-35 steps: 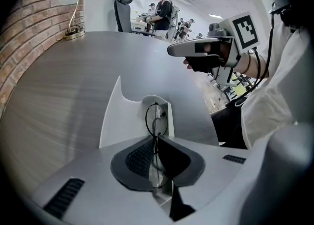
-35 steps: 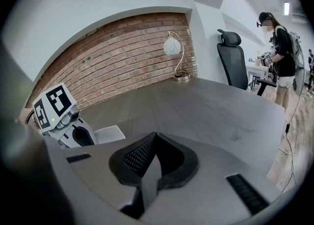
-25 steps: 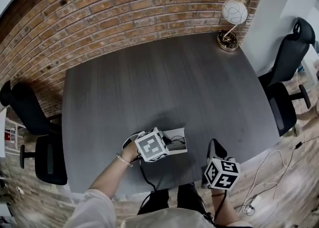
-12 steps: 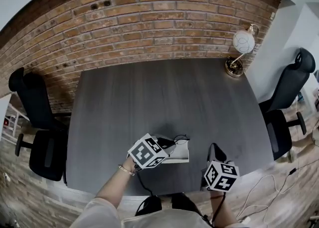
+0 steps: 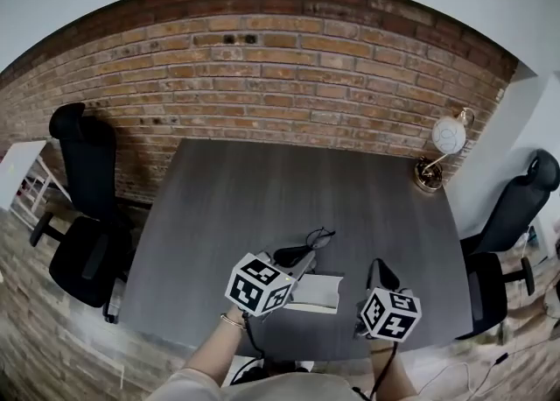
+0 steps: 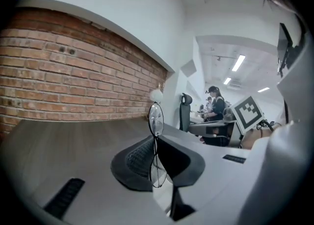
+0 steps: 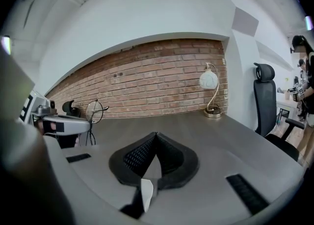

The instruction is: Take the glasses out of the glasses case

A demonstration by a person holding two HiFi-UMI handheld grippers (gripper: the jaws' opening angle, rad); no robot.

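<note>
My left gripper (image 5: 306,256) is raised above the table's near edge and shut on thin wire-framed glasses (image 5: 319,237). In the left gripper view the glasses (image 6: 155,118) stand edge-on between the pads (image 6: 135,157), one lens above the tips and one below. The white glasses case (image 5: 317,292) lies open on the dark table (image 5: 262,189), just below and right of that gripper. My right gripper (image 5: 378,266) hovers right of the case, apart from it. Its jaws (image 7: 156,135) meet at the tips, with only a small white strip low between them. The right gripper view shows the glasses (image 7: 93,111) at far left.
A globe desk lamp (image 5: 444,141) stands at the table's far right corner, before a brick wall (image 5: 262,66). Black office chairs sit left (image 5: 83,207) and right (image 5: 512,215) of the table. In the left gripper view a person (image 6: 216,103) is in the room behind.
The left gripper has lifted the glasses up and away from the case and turned. The right gripper has also risen. The head view now looks further forward, taking in more wall.
</note>
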